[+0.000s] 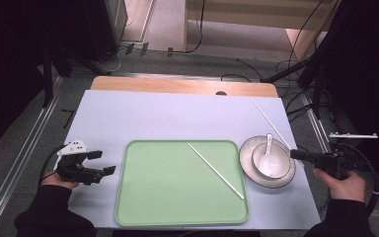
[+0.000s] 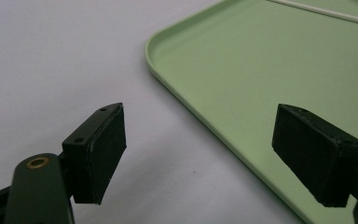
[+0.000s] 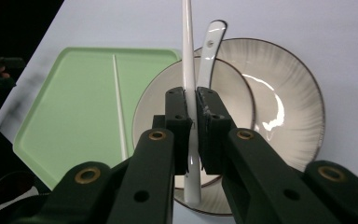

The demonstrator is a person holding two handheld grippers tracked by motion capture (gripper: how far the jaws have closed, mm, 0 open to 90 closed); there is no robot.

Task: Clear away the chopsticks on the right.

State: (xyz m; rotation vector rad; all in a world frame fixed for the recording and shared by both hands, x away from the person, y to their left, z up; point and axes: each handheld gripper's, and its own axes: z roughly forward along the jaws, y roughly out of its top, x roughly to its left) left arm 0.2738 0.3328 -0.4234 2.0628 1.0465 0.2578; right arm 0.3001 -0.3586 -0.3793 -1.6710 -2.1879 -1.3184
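My right gripper [image 1: 294,154] [image 3: 191,100] is shut on the near end of a white chopstick [image 1: 271,122] [image 3: 188,46], just right of a striped plate [image 1: 246,163] [image 3: 298,102]. The chopstick runs away toward the table's far right. On the plate stands a white bowl [image 1: 276,168] [image 3: 158,112] with a white spoon [image 1: 268,148] [image 3: 212,42] in it. A second chopstick [image 1: 216,171] [image 3: 119,107] lies slantwise on the green tray [image 1: 163,197] [image 2: 242,70] [image 3: 74,102]. My left gripper [image 1: 104,162] [image 2: 200,126] stands open at the tray's left edge, nothing between its jaws.
The tray lies on a pale sheet [image 1: 143,118] that covers most of the wooden table [image 1: 177,85]. Black stands and cables crowd the floor beyond the far edge and along the right side.
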